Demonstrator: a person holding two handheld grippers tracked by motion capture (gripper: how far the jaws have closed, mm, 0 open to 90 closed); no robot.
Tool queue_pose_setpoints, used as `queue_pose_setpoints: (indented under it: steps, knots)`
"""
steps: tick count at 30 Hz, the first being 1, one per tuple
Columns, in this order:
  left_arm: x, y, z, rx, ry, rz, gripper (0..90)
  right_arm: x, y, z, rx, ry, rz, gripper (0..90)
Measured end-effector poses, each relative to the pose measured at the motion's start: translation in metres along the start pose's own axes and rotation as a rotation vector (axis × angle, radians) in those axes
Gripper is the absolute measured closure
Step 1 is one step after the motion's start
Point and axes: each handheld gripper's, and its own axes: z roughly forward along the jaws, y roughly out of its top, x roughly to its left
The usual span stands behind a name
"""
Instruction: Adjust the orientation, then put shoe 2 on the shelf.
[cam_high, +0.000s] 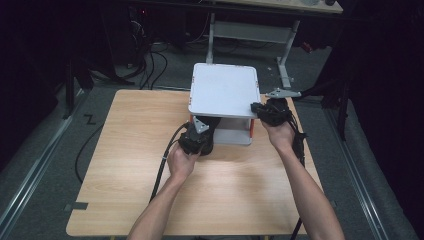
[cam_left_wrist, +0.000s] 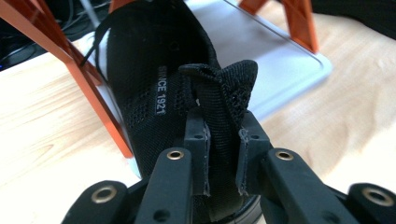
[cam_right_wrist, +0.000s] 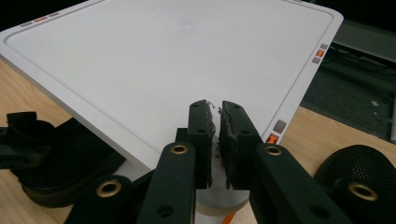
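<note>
Dark room with cables on the grey floor, light wooden bench (cam_high: 125, 165), white two-level shelf (cam_high: 223, 90) on it, black shoe (cam_left_wrist: 159, 79) on the bottom level, left gripper (cam_left_wrist: 223, 154) fingers pinching its heel, right gripper (cam_right_wrist: 217, 140) fingers pressed together at the shelf's top edge

Bright, evenly lit pale wooden table (cam_high: 125, 165) against a dark, dim room.
Close views are soft; glare whitens the flat white plastic shelf top (cam_right_wrist: 154, 60).

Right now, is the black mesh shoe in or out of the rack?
Partly in: the black mesh shoe lies on the bottom shelf, heel sticking out.
</note>
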Motion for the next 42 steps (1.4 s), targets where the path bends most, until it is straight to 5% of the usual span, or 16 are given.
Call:
queue_pose_setpoints:
  steps: [7,15,32,39,42]
  knots:
    - [0.001,0.002,0.021,-0.062,0.061,-0.043,78.8,-0.001,0.0,0.0,0.002,0.006,0.003,83.7]
    - [0.005,0.007,0.039,-0.062,0.095,-0.054,78.7,-0.001,0.003,0.0,0.019,0.002,0.006,83.7]
    - [0.008,0.011,0.035,-0.053,0.064,-0.089,74.5,0.0,0.003,0.0,0.025,-0.005,0.002,83.8]
    - [0.011,0.016,0.028,-0.045,0.053,-0.132,51.9,0.001,0.004,0.0,0.026,-0.008,0.002,82.4]
    - [0.016,0.021,0.019,-0.041,0.021,-0.2,46.1,0.0,0.003,0.001,0.021,-0.014,0.004,80.8]
